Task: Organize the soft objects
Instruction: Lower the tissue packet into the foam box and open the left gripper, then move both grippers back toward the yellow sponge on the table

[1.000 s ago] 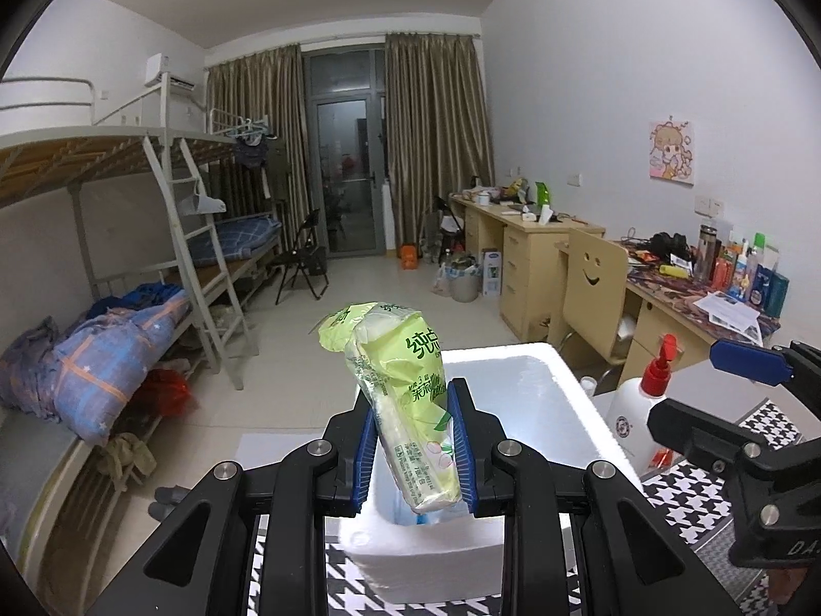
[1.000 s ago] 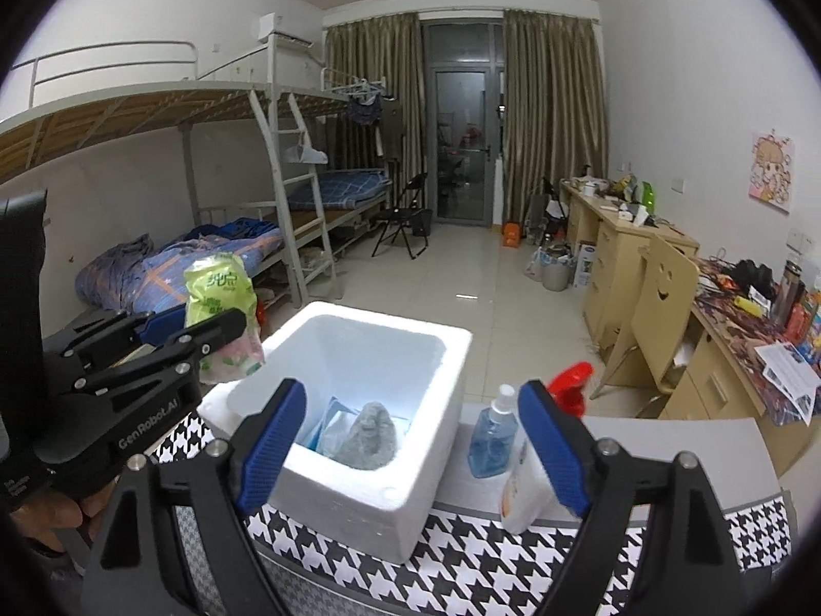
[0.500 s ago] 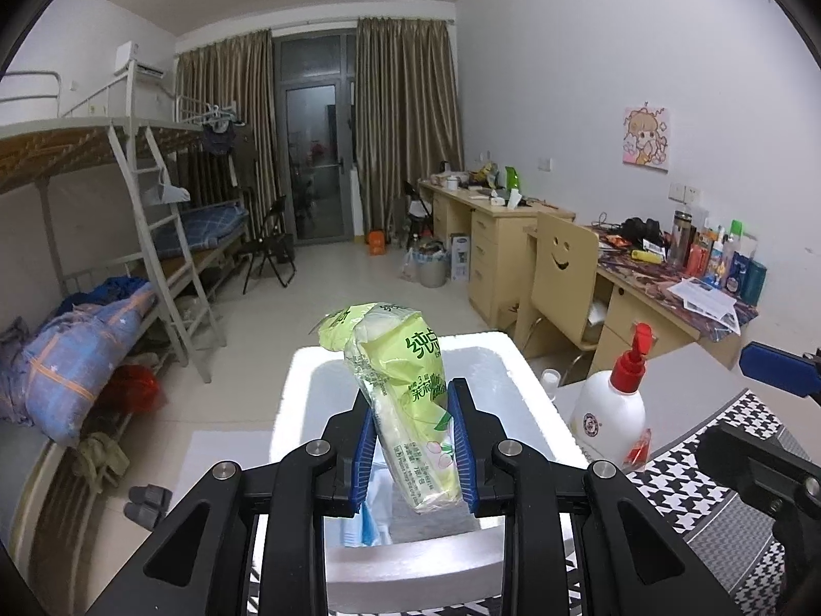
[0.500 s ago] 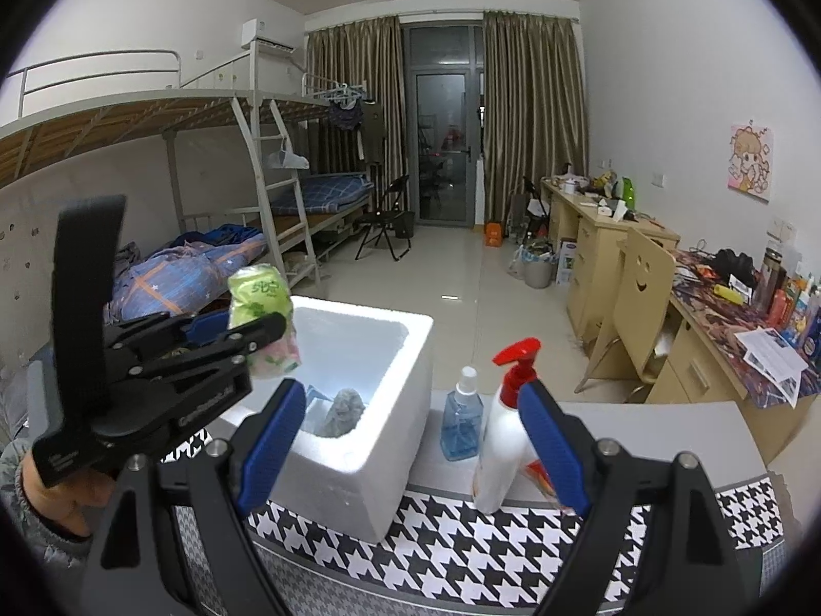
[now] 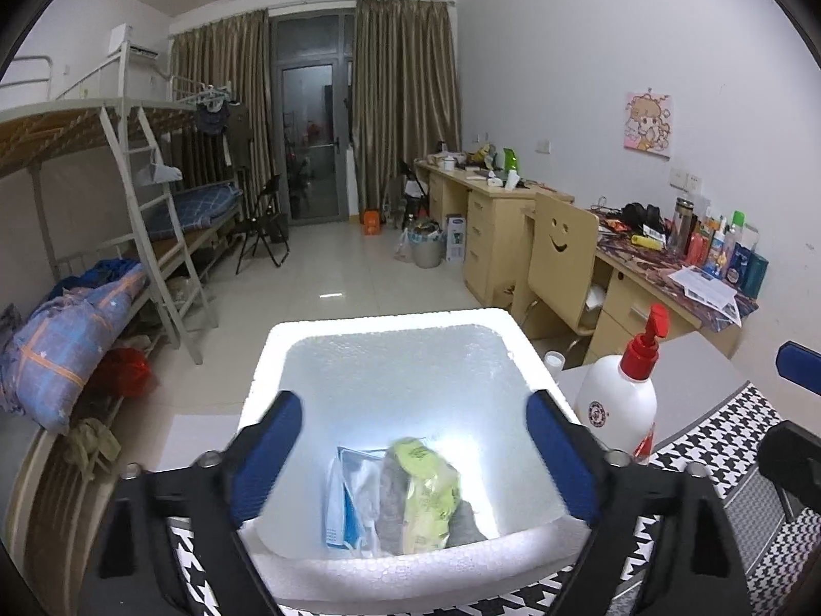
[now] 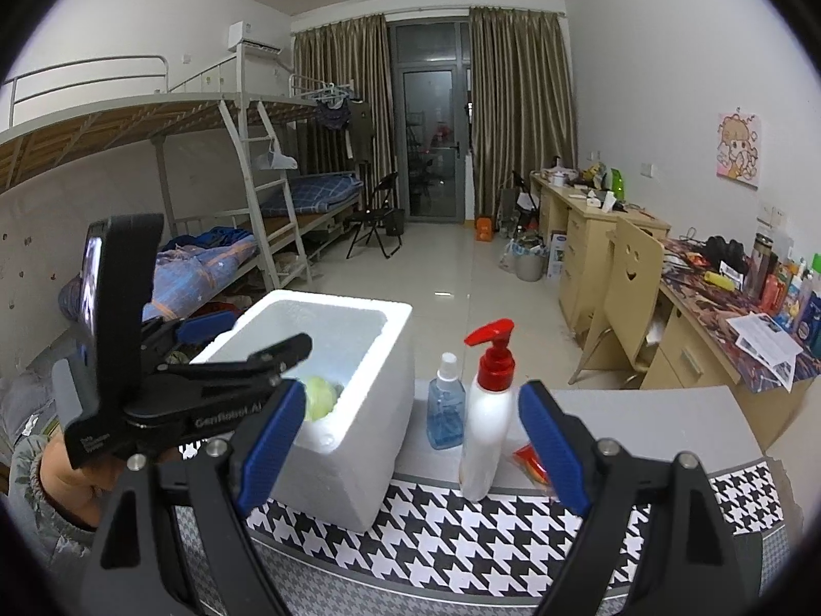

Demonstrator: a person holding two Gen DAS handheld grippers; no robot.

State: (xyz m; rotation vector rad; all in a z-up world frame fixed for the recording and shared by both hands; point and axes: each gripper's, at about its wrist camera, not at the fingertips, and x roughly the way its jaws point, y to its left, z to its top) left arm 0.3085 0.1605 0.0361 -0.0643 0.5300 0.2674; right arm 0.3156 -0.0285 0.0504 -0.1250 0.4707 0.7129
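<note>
Left gripper (image 5: 410, 441) above foam box (image 5: 390, 323), fingers opening, empty; green packet (image 5: 428, 493) inside box. Right gripper (image 6: 405, 441) beside box, fingers wide, empty.

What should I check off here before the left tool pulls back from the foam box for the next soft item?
1. Green packet is inside the foam box: ok.
2. Left tool jaws opening, nothing between them: ok.
3. Packet settled flat: cannot tell, it is blurred.
4. Right tool open and empty: ok.
5. Pump bottle upright, apart from the box: ok.
6. Next soft item in sight: cannot tell.
</note>
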